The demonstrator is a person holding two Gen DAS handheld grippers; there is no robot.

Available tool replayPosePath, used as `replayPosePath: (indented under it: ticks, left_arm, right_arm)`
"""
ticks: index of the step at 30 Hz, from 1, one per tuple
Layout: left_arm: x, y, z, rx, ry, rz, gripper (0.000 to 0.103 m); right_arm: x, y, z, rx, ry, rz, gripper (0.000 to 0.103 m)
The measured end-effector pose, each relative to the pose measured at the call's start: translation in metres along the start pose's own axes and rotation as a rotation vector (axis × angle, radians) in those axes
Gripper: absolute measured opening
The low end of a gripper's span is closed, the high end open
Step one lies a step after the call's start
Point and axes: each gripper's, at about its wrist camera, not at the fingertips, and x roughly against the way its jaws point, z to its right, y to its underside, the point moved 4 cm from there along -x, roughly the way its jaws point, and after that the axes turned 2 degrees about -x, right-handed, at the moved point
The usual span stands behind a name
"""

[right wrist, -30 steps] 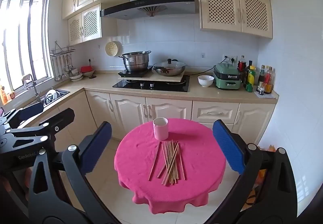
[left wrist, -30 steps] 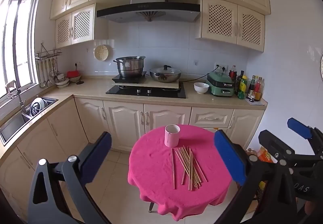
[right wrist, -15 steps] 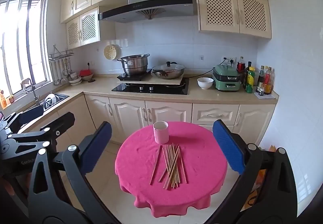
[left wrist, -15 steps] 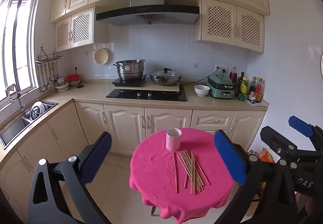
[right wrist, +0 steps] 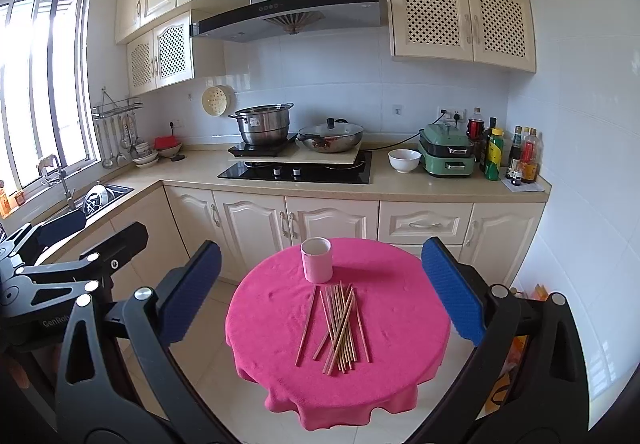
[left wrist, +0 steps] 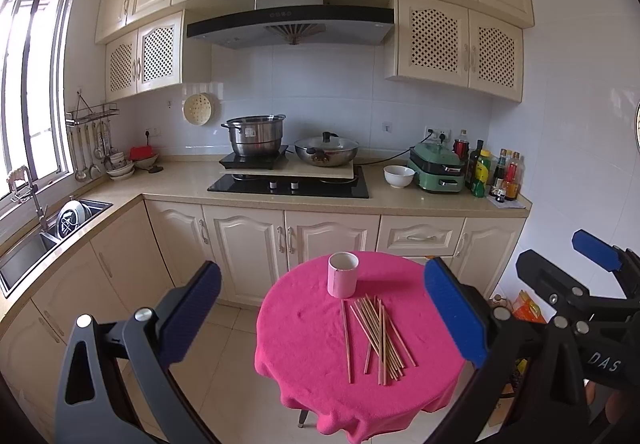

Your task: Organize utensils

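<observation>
- Both wrist views have drifted a little since a second ago, so the round pink table (left wrist: 304, 376) sits slightly lower and more to the right; nothing on it has shifted.
- Left gripper (left wrist: 322, 318) hangs well above the table, its blue pads spread wide and holding nothing.
- Right gripper (right wrist: 320, 294) is likewise spread wide and empty, also high over the table.
- Wooden chopsticks (right wrist: 340, 324) lie in a loose, crossed pile on the cloth, one stick (right wrist: 306, 326) lying apart on the left.
- Pink cup (right wrist: 316, 259) stands upright just behind the pile, near the table's far edge.
</observation>
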Motion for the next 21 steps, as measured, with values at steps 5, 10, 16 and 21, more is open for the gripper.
replayPosePath:
  ticks: [5, 10, 16, 21]
  left_arm:
    - [-0.003, -0.001, 0.0, -0.001, 0.001, -0.003, 0.099]
    - [-0.006, -0.001, 0.001, -0.001, 0.0, -0.006, 0.099]
    - [-0.009, 0.001, 0.003, -0.001, -0.003, -0.008, 0.099]
    - [-0.012, 0.002, 0.002, -0.002, -0.002, -0.011, 0.099]
  right_arm:
    - [-0.001, 0.001, 0.001, -0.002, 0.0, -0.002, 0.098]
    - [-0.004, -0.001, 0.002, -0.006, -0.001, -0.009, 0.098]
    - [-0.006, -0.002, 0.002, -0.01, -0.003, -0.013, 0.098]
    - [-0.009, -0.002, 0.003, -0.012, -0.004, -0.016, 0.098]
